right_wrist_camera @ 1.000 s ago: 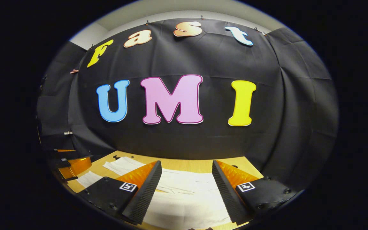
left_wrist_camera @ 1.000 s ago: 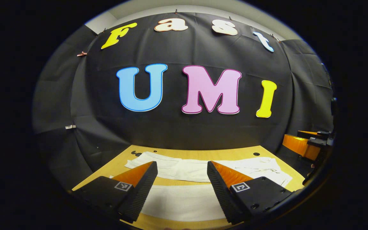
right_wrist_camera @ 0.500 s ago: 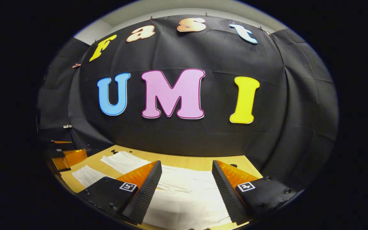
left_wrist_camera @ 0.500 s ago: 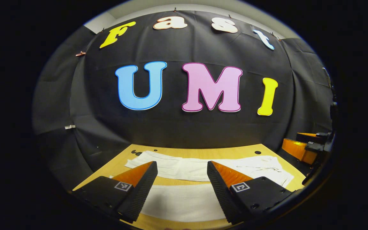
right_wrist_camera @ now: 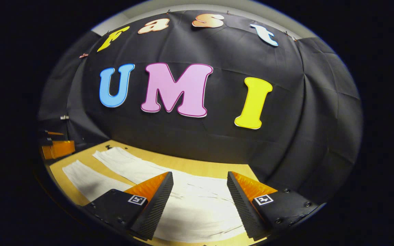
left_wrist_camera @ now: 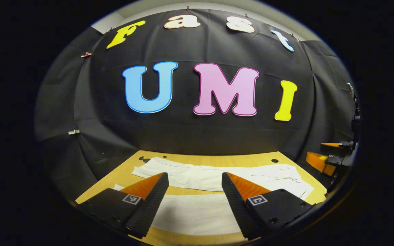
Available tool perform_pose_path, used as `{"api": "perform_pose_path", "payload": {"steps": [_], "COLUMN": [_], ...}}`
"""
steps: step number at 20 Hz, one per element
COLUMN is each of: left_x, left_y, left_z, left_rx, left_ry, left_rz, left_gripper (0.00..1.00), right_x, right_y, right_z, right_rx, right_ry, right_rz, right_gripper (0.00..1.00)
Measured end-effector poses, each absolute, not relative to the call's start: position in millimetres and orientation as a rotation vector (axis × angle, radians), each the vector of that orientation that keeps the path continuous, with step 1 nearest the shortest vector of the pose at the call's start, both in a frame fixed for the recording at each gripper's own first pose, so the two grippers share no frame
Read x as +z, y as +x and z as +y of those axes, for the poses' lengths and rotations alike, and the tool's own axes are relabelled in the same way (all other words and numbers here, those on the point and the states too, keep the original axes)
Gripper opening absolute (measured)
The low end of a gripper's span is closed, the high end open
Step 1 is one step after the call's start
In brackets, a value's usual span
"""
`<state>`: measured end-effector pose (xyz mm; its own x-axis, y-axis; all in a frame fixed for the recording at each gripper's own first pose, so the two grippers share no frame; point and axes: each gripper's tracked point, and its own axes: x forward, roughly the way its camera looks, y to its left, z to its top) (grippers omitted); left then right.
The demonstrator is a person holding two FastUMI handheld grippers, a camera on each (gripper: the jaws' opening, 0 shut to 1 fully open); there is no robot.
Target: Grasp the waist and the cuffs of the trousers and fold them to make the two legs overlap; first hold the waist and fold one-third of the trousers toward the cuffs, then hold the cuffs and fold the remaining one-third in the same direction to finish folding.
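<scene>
Trousers [left_wrist_camera: 217,177] flat on table [left_wrist_camera: 210,158], legs apart. Left gripper [left_wrist_camera: 195,191] over cuff end, right gripper [right_wrist_camera: 199,191] over waist; both agape, empty. Risk: shallow pinch catches one layer, legs overlap skewed.

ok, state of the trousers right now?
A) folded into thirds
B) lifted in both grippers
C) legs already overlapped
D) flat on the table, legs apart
D: the white trousers lie flat on the wooden table with bare wood between the two legs, and the left gripper and right gripper are both open above them, holding nothing.
</scene>
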<state>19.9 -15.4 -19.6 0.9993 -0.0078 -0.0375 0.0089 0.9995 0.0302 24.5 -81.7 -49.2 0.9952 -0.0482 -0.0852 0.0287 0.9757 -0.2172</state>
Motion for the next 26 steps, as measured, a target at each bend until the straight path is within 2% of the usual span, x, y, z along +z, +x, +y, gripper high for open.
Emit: {"api": "perform_pose_path", "payload": {"steps": [10, 16, 19, 26], "left_x": [-41, -58, -71, -118], "left_y": [21, 17, 12, -12], "left_z": [-9, -5, 3, 43], "left_rx": [0.02, 0.044, 0.062, 0.154], "left_ry": [0.032, 0.029, 0.008, 0.036], "left_rz": [0.087, 0.13, 0.169, 0.269], "left_gripper": [0.97, 0.97, 0.97, 0.97], "right_x": [-86, -135, -154, -216], "right_y": [28, 26, 21, 10], "right_z": [-180, -217, -240, -283], "right_rx": [0.025, 0.148, 0.182, 0.311], "right_ry": [-0.573, -0.779, -0.795, -0.956], "right_rz": [0.222, 0.341, 0.397, 0.556], "right_gripper": [0.97, 0.97, 0.97, 0.97]}}
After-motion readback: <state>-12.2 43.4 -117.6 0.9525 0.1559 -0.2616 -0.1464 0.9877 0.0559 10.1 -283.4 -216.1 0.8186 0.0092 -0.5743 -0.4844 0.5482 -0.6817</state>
